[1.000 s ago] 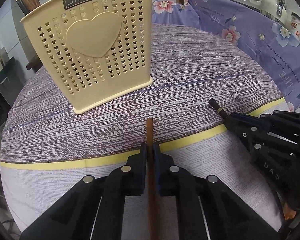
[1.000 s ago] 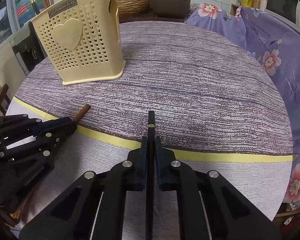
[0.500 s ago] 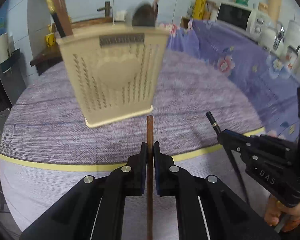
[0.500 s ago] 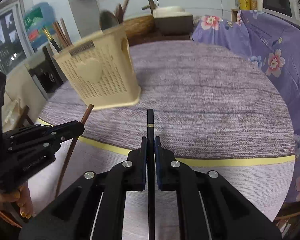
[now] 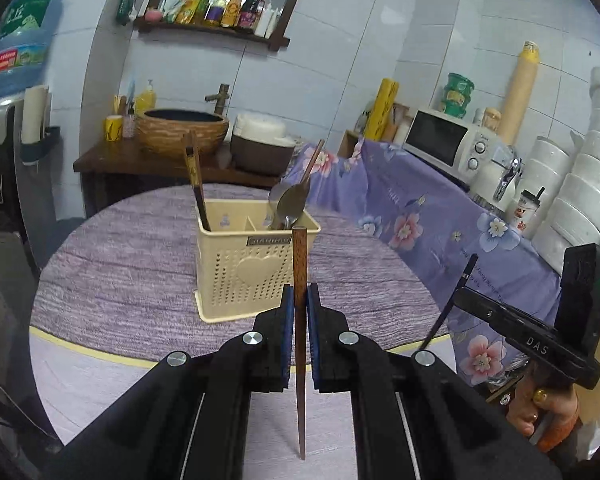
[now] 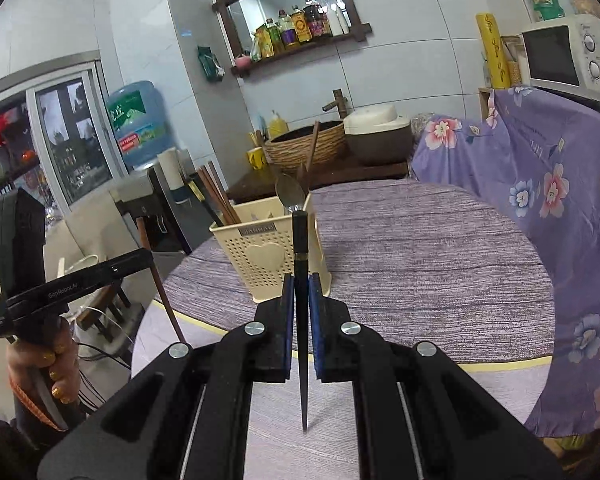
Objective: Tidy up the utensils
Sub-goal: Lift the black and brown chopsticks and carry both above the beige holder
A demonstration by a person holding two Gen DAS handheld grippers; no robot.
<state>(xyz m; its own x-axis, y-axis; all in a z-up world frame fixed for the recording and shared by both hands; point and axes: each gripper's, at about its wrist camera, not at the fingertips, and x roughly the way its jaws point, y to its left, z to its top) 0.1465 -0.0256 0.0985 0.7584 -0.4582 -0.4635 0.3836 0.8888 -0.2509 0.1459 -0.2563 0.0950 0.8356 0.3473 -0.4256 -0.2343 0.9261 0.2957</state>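
Note:
My left gripper (image 5: 299, 300) is shut on a brown wooden chopstick (image 5: 300, 264), held upright above the table in front of the cream utensil holder (image 5: 244, 272). My right gripper (image 6: 300, 292) is shut on a black chopstick (image 6: 300, 240), also upright, facing the same holder (image 6: 260, 256). The holder has chopsticks (image 5: 196, 184) in its left compartment and spoons (image 5: 290, 204) in its right one. Each gripper shows in the other's view: the right gripper (image 5: 462, 292) and the left gripper (image 6: 148, 258).
The round table (image 5: 120, 264) has a purple striped cloth with a yellow band. A flowered purple cloth (image 5: 420, 216) covers furniture on the right, with a microwave (image 5: 444, 148) on it. A wooden counter with a basin (image 5: 180, 130) stands behind the table.
Both grippers have risen and tilted up with their chopsticks. The holder now looks farther away and lower, and its open top and contents have come into view.

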